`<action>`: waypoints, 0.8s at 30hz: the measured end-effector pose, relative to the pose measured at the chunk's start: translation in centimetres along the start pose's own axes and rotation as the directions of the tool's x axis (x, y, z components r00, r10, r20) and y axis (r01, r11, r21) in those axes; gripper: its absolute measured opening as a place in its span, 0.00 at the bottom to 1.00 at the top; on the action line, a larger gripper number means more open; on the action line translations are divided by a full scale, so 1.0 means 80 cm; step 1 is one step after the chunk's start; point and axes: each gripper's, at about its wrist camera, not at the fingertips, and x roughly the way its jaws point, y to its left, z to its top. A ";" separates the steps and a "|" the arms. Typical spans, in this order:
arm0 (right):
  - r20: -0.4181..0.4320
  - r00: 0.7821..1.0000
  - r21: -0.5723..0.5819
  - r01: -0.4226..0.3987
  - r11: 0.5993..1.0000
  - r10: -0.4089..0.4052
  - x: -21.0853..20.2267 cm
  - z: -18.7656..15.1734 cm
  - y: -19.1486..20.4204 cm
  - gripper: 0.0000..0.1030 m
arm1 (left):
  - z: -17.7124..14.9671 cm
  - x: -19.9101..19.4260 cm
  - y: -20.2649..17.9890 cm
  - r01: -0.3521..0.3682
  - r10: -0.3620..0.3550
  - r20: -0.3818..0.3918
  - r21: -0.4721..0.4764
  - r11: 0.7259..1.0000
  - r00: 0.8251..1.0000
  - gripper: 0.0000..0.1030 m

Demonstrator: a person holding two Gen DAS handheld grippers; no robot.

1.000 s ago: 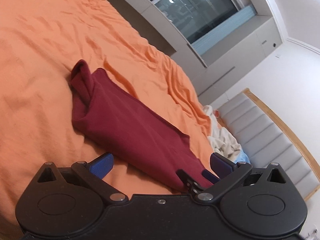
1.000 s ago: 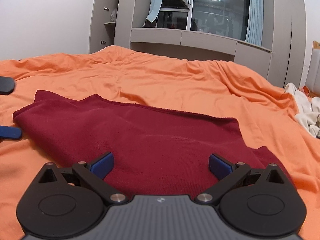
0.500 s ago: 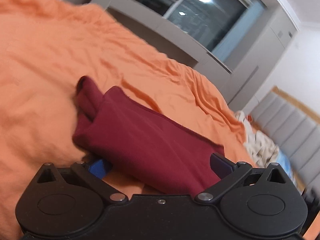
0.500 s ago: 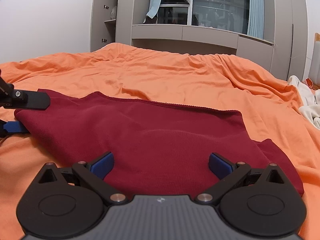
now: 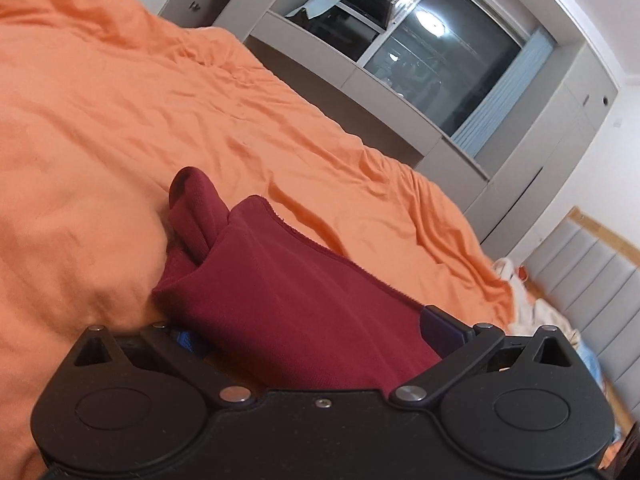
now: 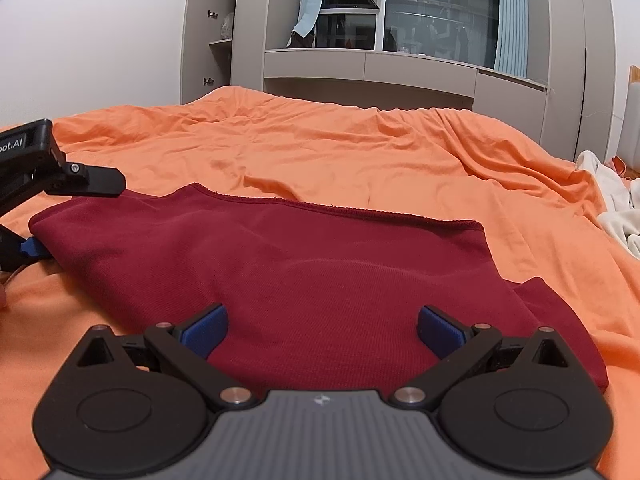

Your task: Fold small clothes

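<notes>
While the left claw (image 5: 316, 332) straddles the maroon garment's (image 6: 304, 276) edge, wide open, right claw (image 6: 322, 330) hovers agape, gripping nothing, over the orange bed (image 6: 360, 152).

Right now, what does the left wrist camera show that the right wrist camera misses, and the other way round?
Only the left wrist view shows the grey padded headboard and the garment's rolled-up end. Only the right wrist view shows the left hand-held gripper from outside, straddling the garment's edge, and the open shelf. Both show the dark red garment, orange bedsheet and window.
</notes>
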 end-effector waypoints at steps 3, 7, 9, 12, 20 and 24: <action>0.000 1.000 0.000 0.001 1.000 -0.001 0.000 0.000 0.000 1.00 | 0.000 -0.001 0.002 0.002 -0.002 0.013 -0.008 1.000 1.000 0.99; 0.000 1.000 0.001 0.000 1.000 0.000 0.000 0.000 -0.001 1.00 | 0.000 -0.004 0.000 -0.027 0.029 0.061 -0.036 0.999 0.998 0.92; 0.000 1.000 0.004 -0.003 1.000 0.003 0.000 0.000 -0.001 1.00 | 0.003 -0.001 -0.007 -0.030 0.033 0.090 -0.037 0.999 0.995 0.85; -0.002 1.000 0.017 -0.012 1.000 0.012 0.000 -0.001 -0.003 1.00 | 0.011 0.006 -0.017 -0.028 0.031 0.107 -0.029 0.999 0.994 0.77; -0.021 0.999 0.136 -0.046 0.990 0.050 -0.013 0.006 -0.033 1.00 | 0.009 0.017 0.003 -0.155 0.163 0.059 -0.123 0.980 0.985 0.49; -0.017 0.999 0.209 -0.038 0.977 0.042 -0.025 0.013 -0.060 1.00 | 0.012 0.016 0.013 -0.178 0.190 0.057 -0.172 0.969 0.980 0.33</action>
